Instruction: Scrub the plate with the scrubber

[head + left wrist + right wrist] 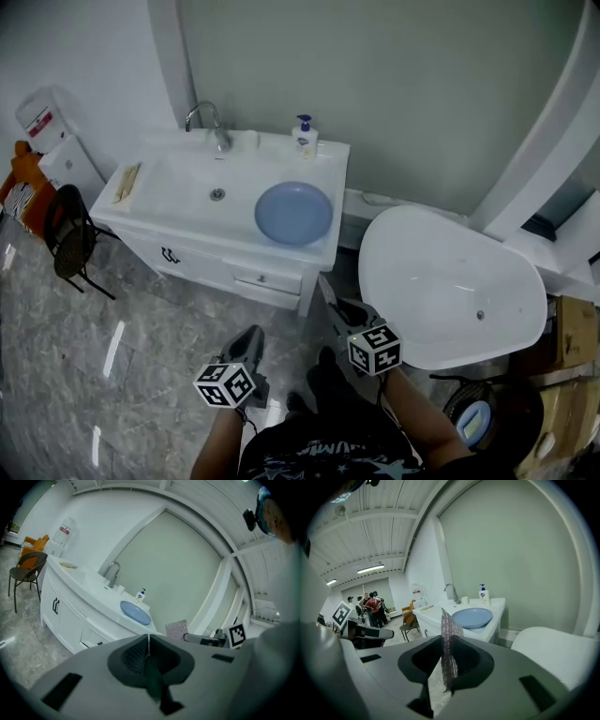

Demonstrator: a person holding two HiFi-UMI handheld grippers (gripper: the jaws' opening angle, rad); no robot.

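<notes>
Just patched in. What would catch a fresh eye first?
The blue plate rests at the vanity's right end, soap bottle behind it. The right gripper is shut on a silvery scrubber, short of the plate; the left gripper is shut and empty. A white tub stands right of the vanity.

L gripper (148, 640) jaws closed, empty; blue plate (135, 612) on counter (79, 576) ahead.

A white sink cabinet (206, 258) stands against a pale green wall (403, 84) on a glossy grey marbled floor (112, 375). A chrome faucet (212, 124) rises at the cabinet's back edge, and a soap bottle (305, 137) stands at its back right corner. To the cabinet's right sits a white bathtub (441, 281), and to its left a dark chair (69, 240). Strip lights (370, 568) glow on the ceiling beyond the cabinet.
</notes>
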